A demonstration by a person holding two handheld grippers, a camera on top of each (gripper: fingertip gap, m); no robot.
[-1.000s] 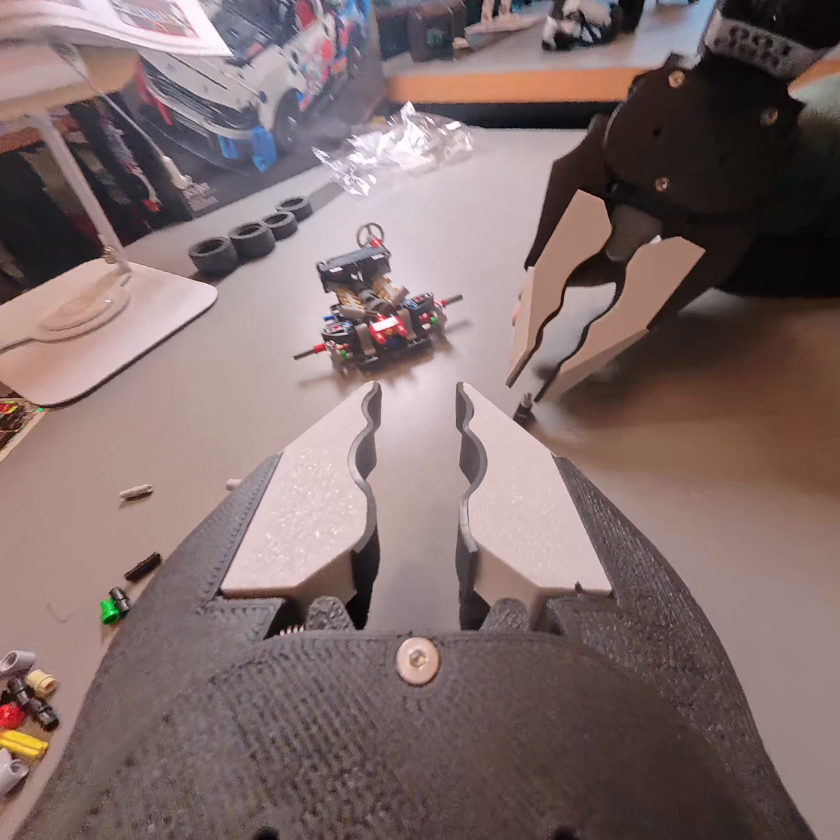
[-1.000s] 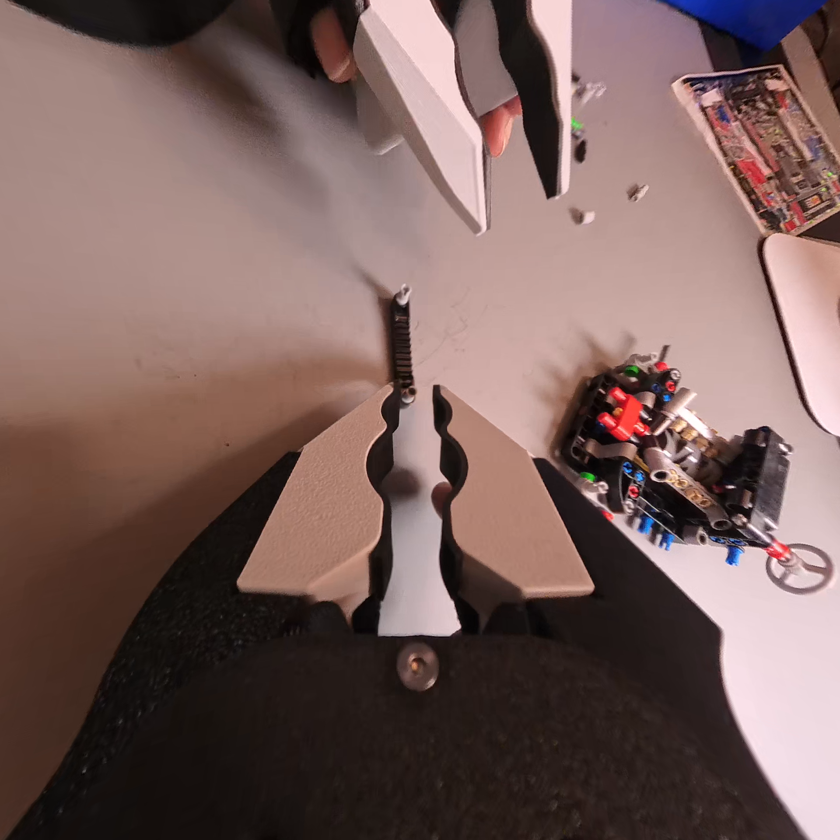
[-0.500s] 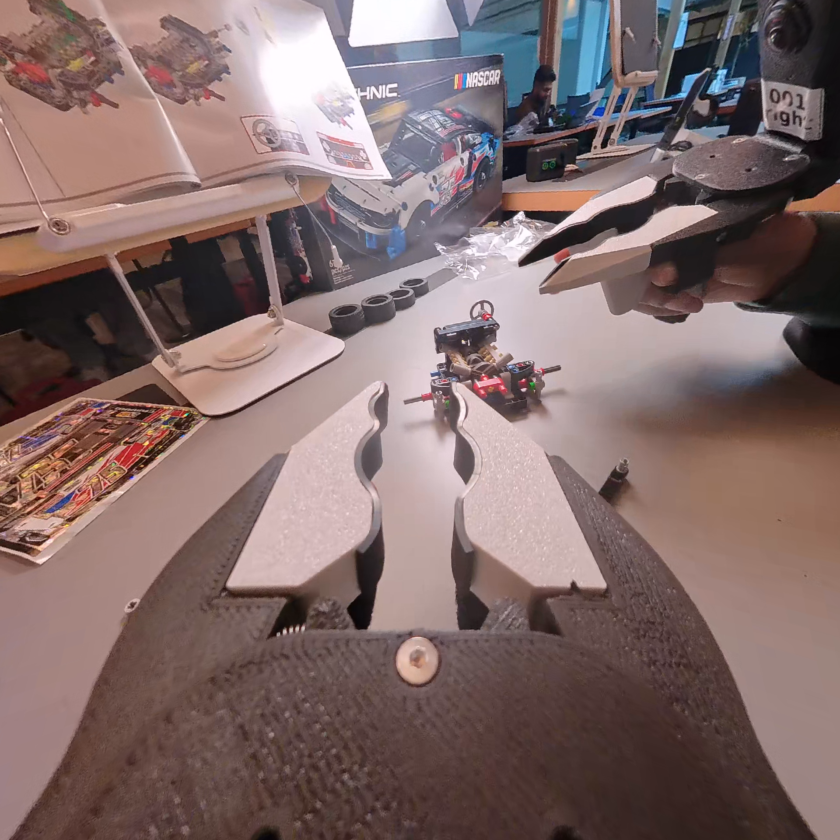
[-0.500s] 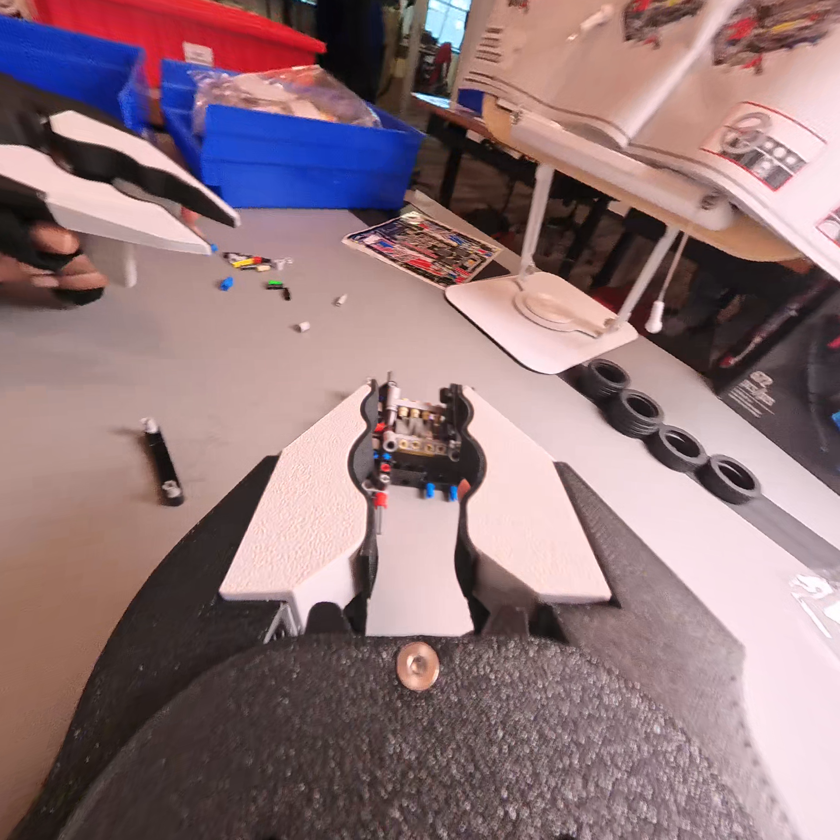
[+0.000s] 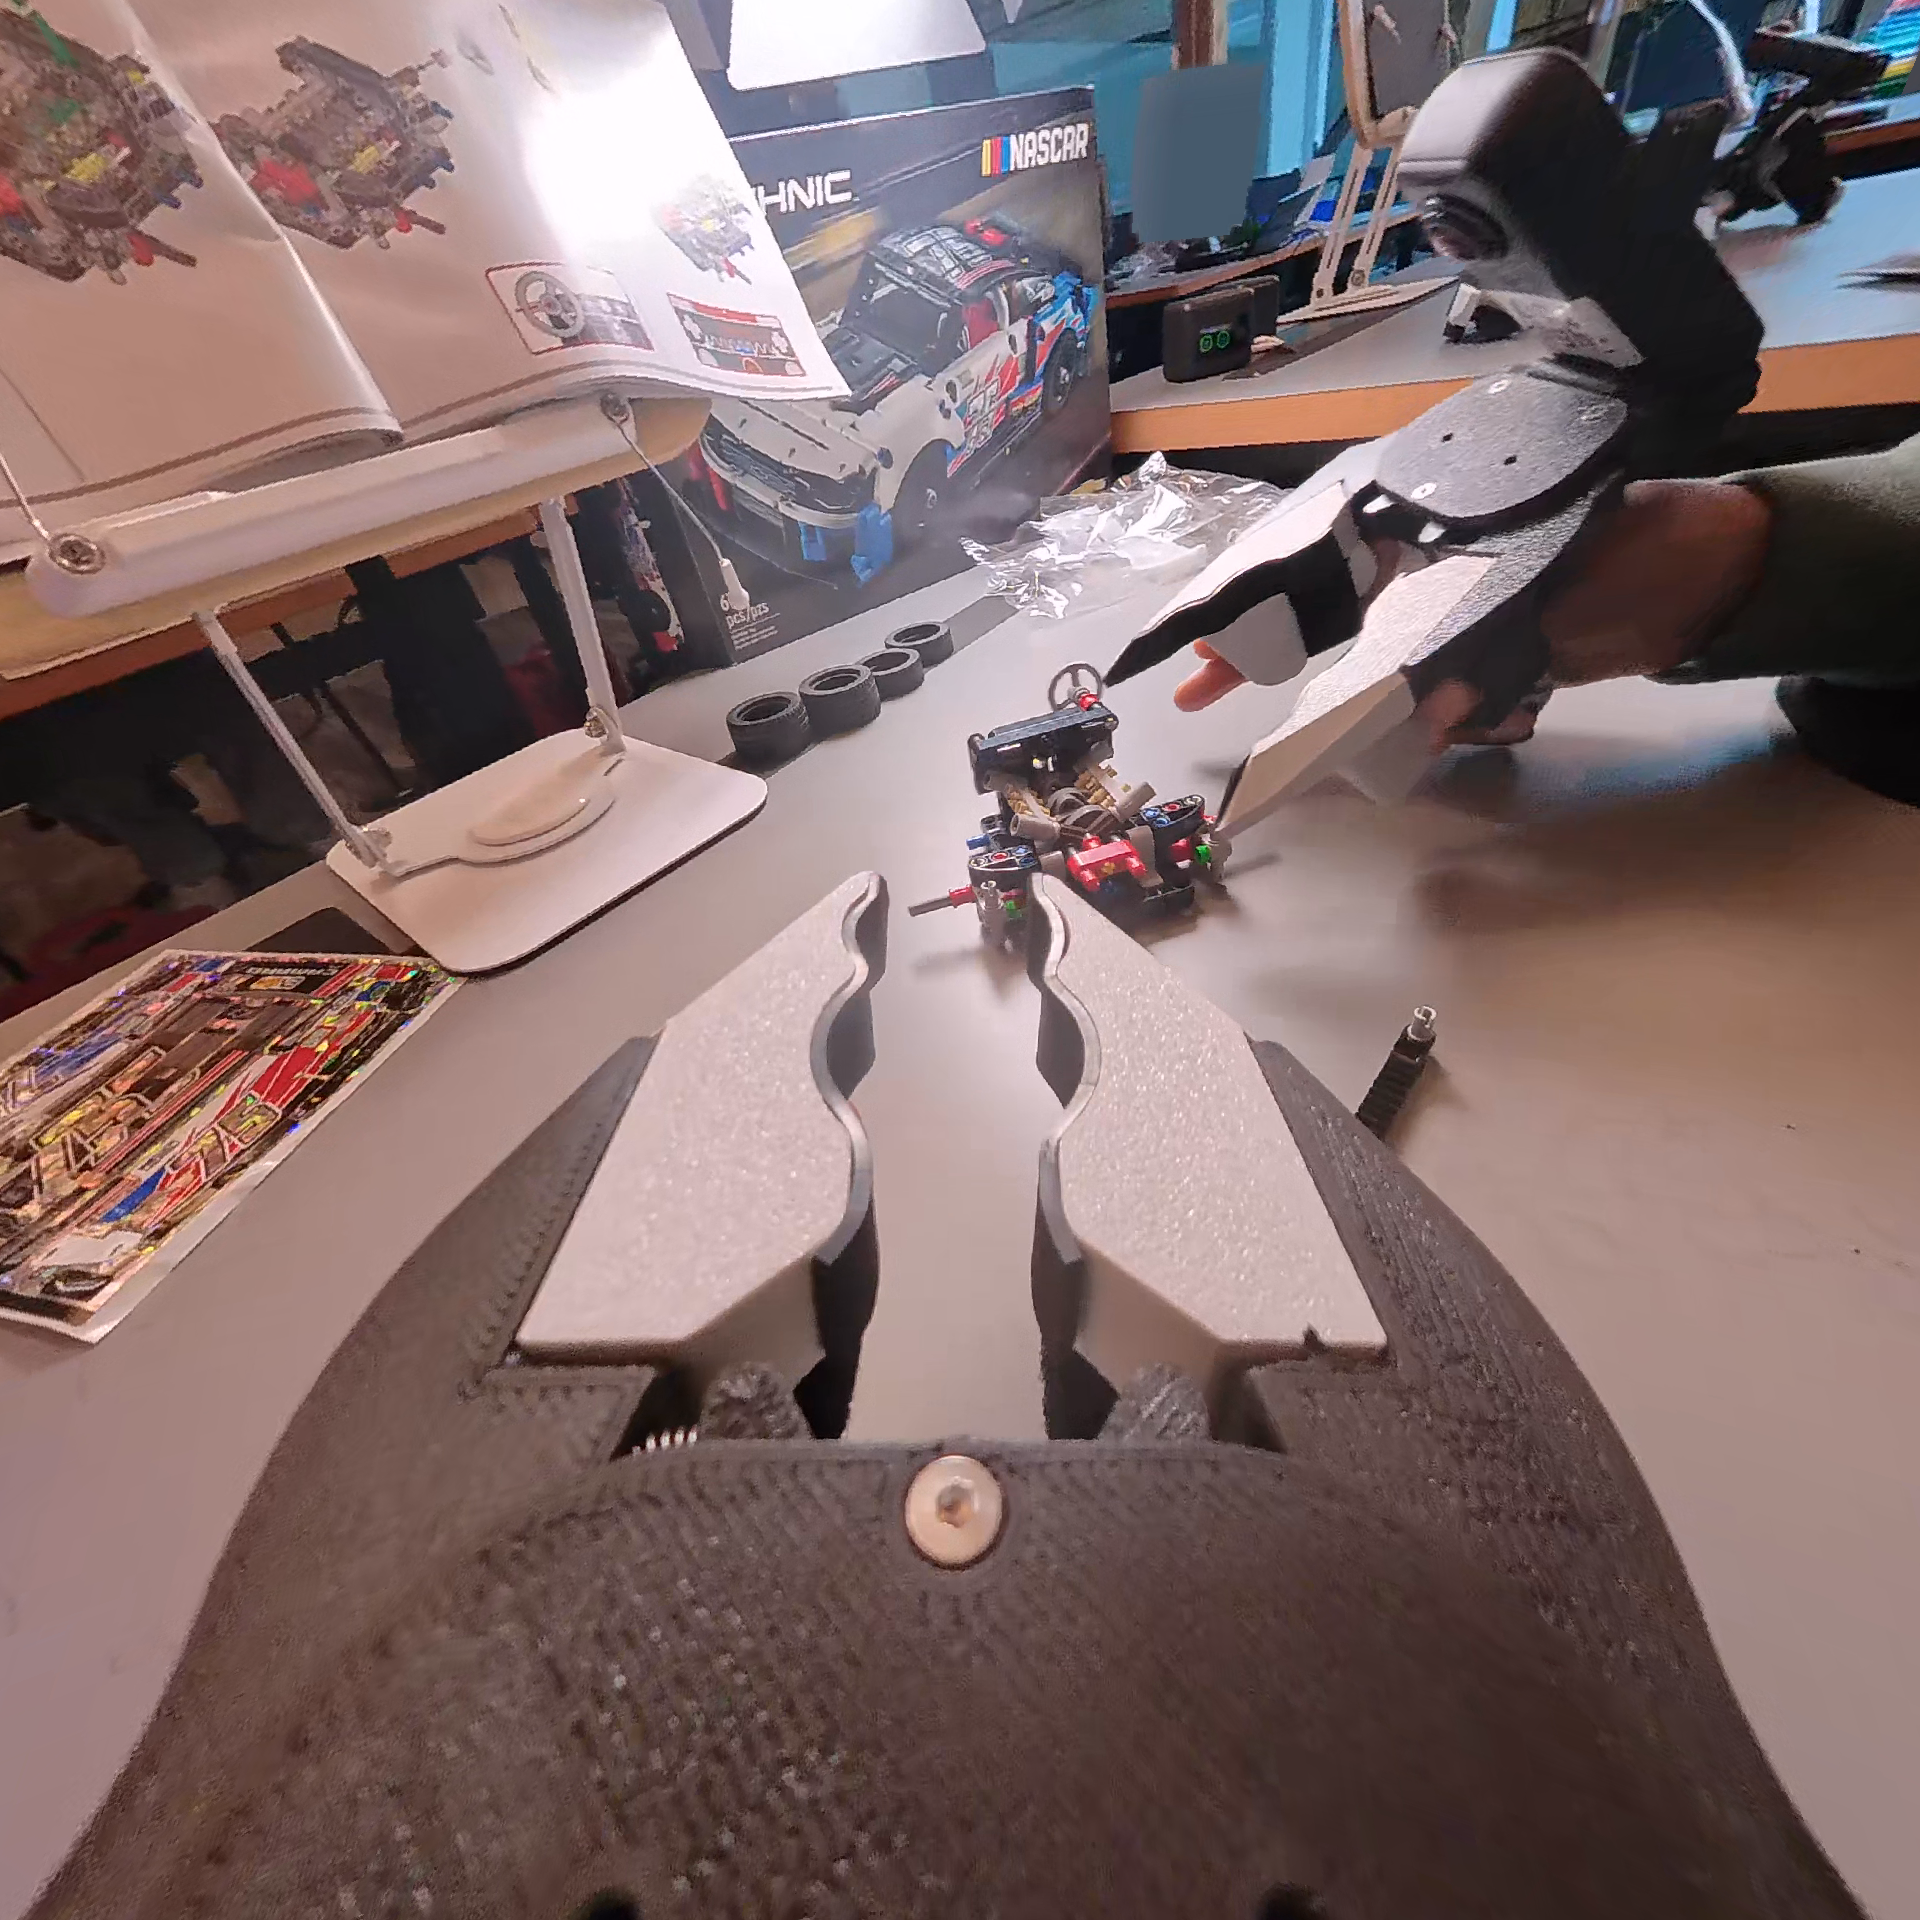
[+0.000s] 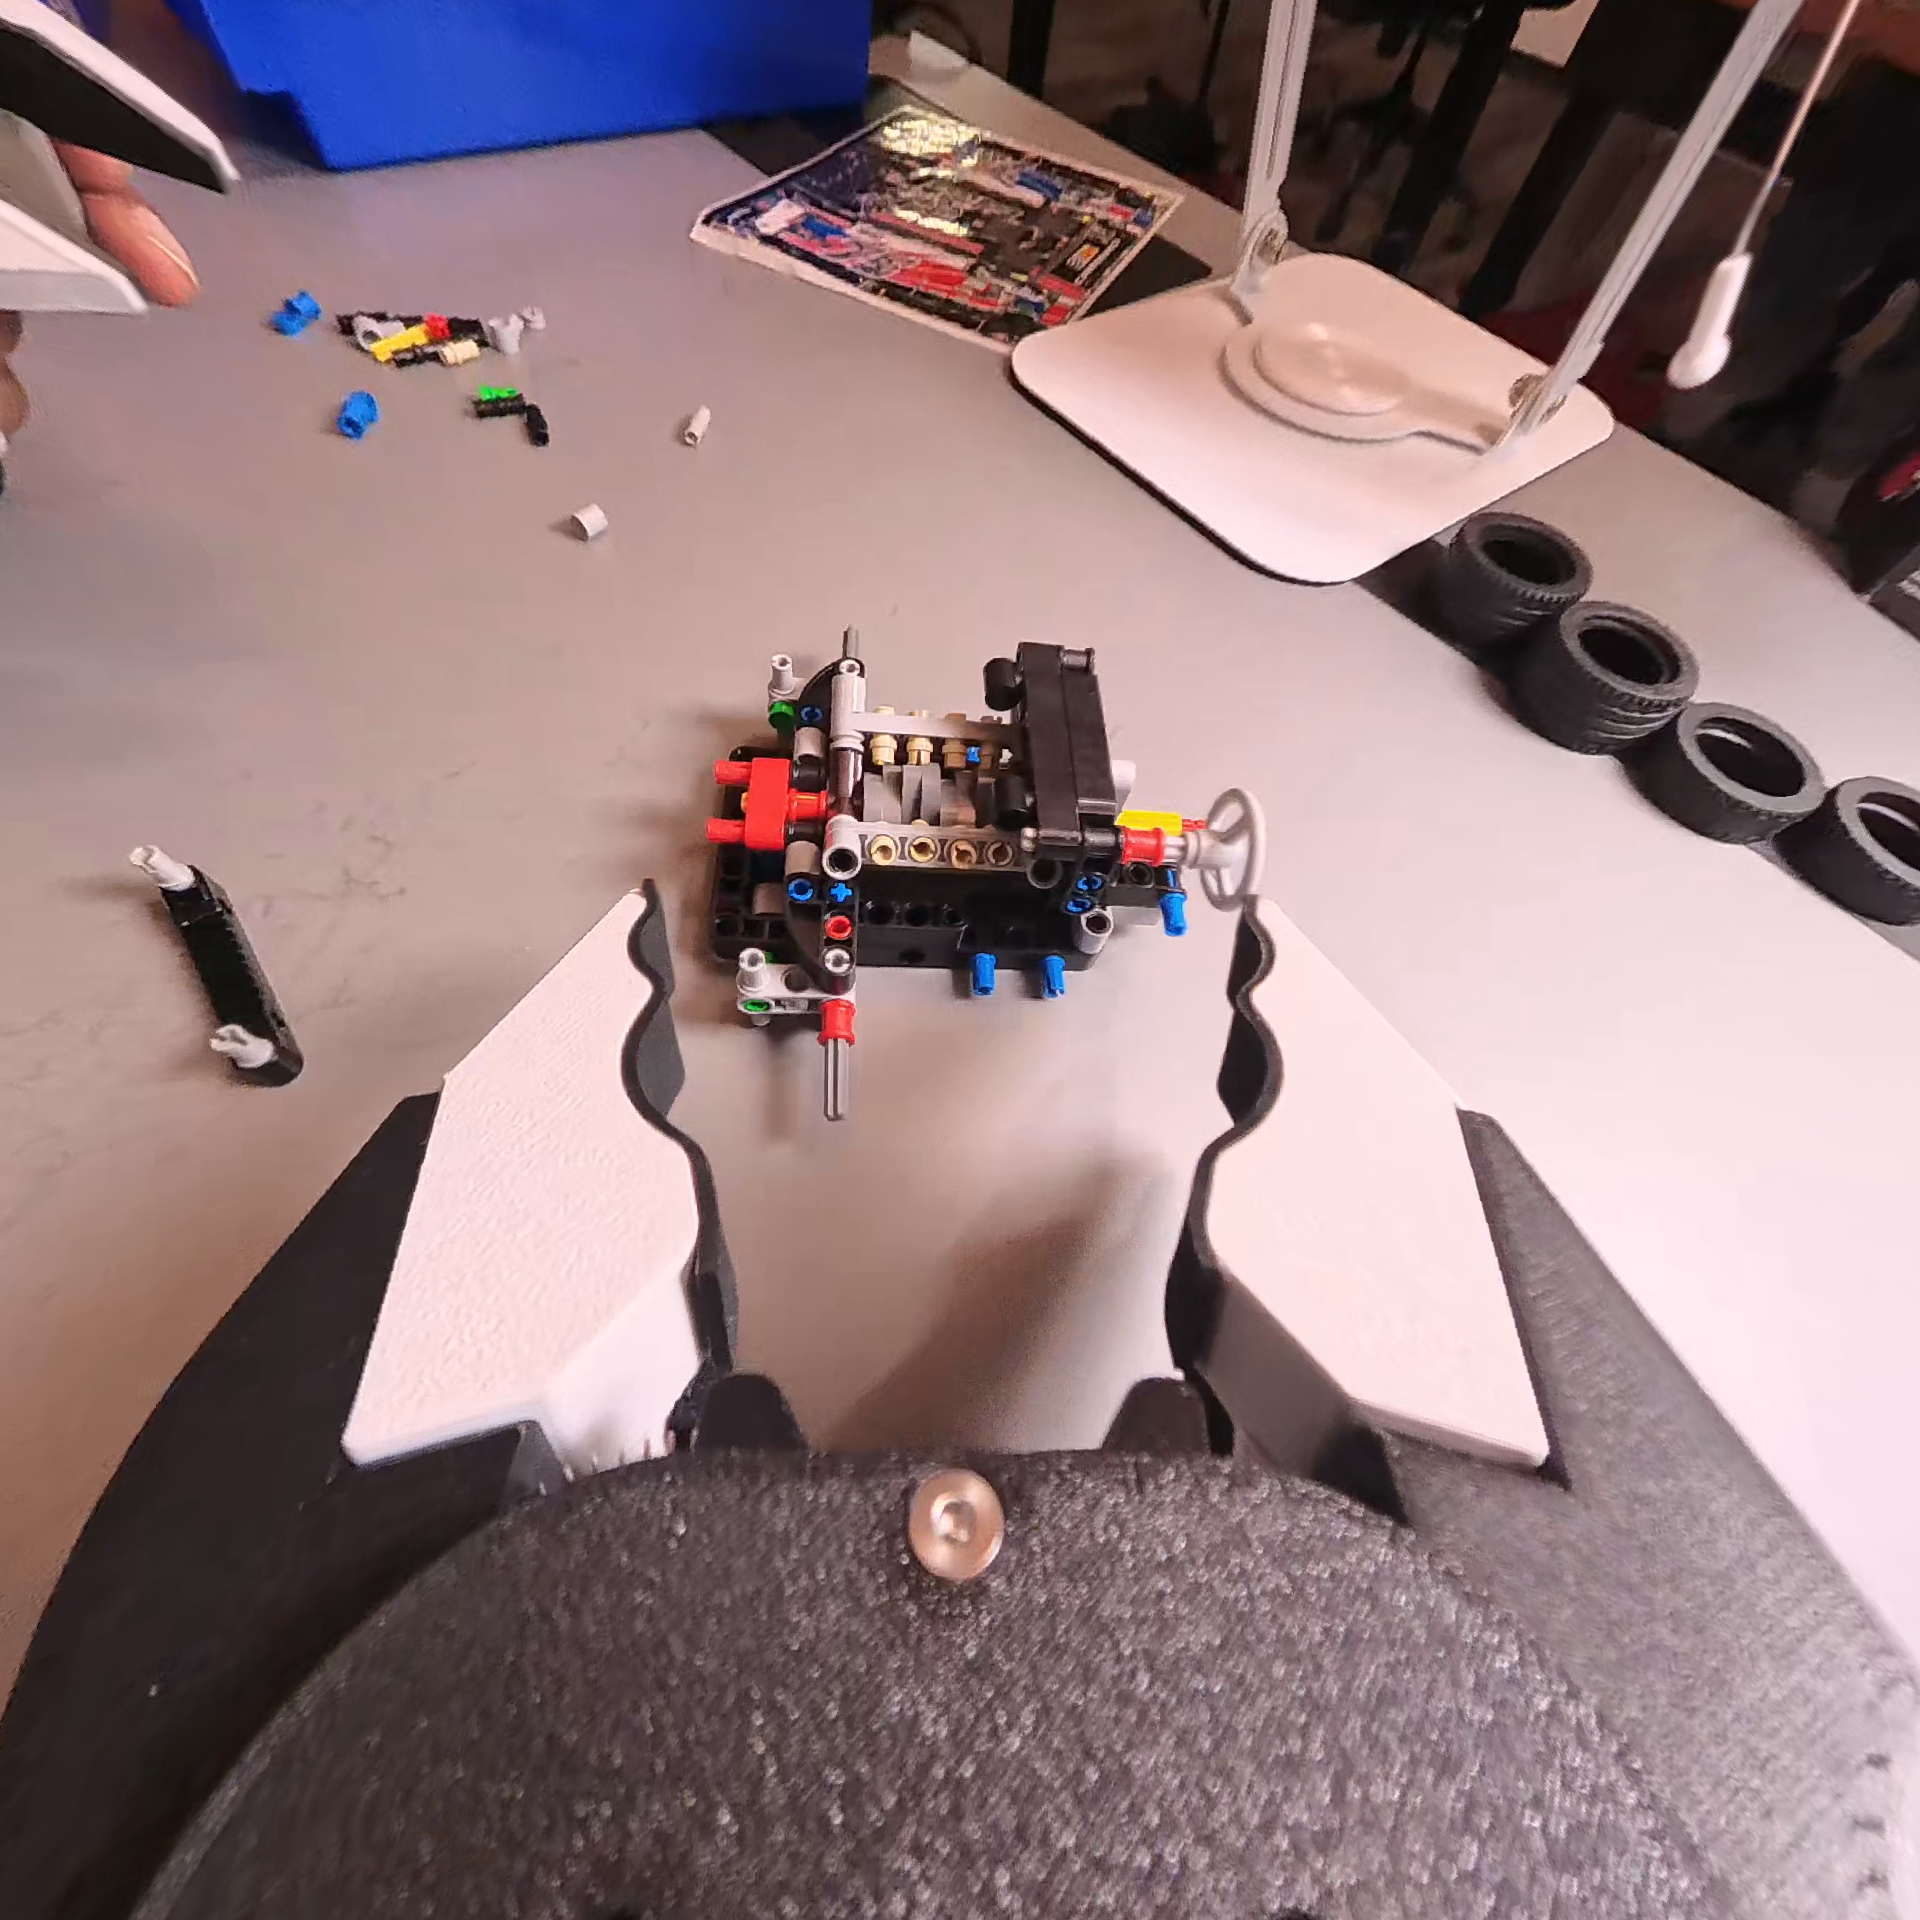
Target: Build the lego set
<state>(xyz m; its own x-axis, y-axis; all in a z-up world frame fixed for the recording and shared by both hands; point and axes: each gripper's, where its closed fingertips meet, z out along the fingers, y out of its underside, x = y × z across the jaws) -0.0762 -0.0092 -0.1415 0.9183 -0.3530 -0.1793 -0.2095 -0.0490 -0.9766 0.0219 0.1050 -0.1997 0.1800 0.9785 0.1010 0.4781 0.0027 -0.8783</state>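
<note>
The half-built black Lego chassis (image 6: 925,831), studded with red, blue and tan pins and carrying a small grey steering wheel (image 6: 1231,847), sits on the grey table (image 6: 416,644) just ahead of my right gripper (image 6: 951,925). My right fingers (image 6: 551,1122) are spread wide and grasp nothing; their tips flank the chassis's near edge, and I cannot tell whether they touch it. In the left wrist view, my right gripper (image 5: 1169,748) hovers over the chassis (image 5: 1081,821), the lower fingertip right beside its side.

My left gripper (image 5: 956,904) hangs low over the table, fingers (image 5: 727,1143) parted by a narrow gap and empty; the right fingertip hides part of the chassis's near corner. A black toothed beam with grey end pins (image 6: 223,966) lies apart to the left; in the left wrist view my gripper body cuts off its lower end (image 5: 1397,1070).

Farther out, small loose coloured pieces (image 6: 436,348) are too tiny to identify. A glossy sticker sheet (image 6: 935,223), the white book stand's base (image 6: 1309,416) and four black rubber tyres (image 6: 1683,727) line the far side.
</note>
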